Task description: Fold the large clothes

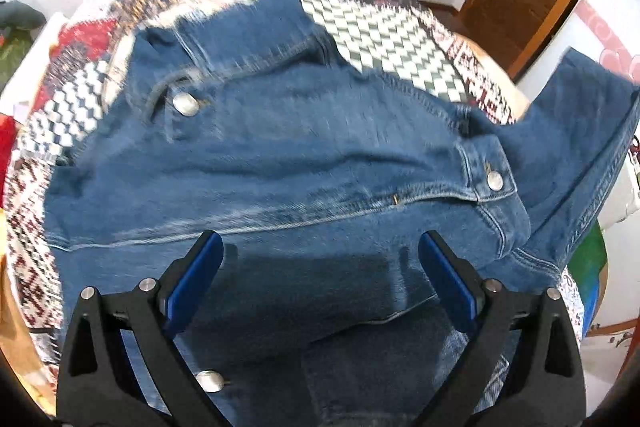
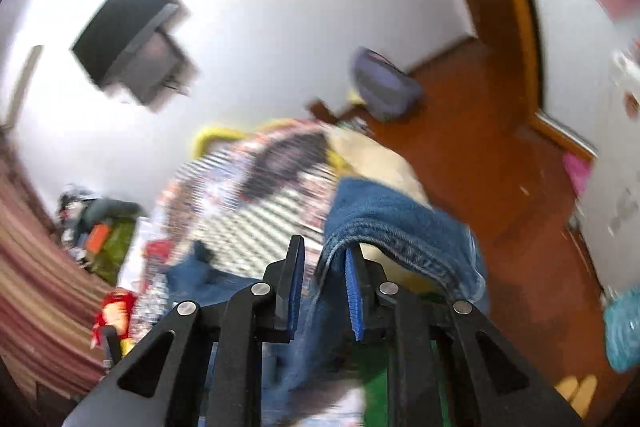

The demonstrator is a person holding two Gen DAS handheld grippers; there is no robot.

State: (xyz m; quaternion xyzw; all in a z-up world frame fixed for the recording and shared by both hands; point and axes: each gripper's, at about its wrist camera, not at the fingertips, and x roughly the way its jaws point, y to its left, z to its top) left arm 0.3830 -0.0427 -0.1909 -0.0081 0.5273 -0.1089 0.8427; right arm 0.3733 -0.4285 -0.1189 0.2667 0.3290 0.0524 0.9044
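The denim jacket (image 1: 280, 147) lies spread on a bed under a patchwork quilt (image 1: 380, 23), its heavy twill stiff with raised seams and metal snap buttons (image 1: 185, 104). The left gripper (image 1: 320, 267) hovers over it, jaws wide and empty. The right gripper (image 2: 324, 291) has its jaws pinched on a hemmed sleeve edge, lifted clear. Judging by this, a sleeve fold is under way; next, carry it across the body.

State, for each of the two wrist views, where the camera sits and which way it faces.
Left wrist: on the left hand-held gripper, angled down onto the denim jacket; open fingers show.
Right wrist: on the right hand-held gripper, facing wall and door; fingers pinch denim.
Shared: the jacket and patterned bedspread.
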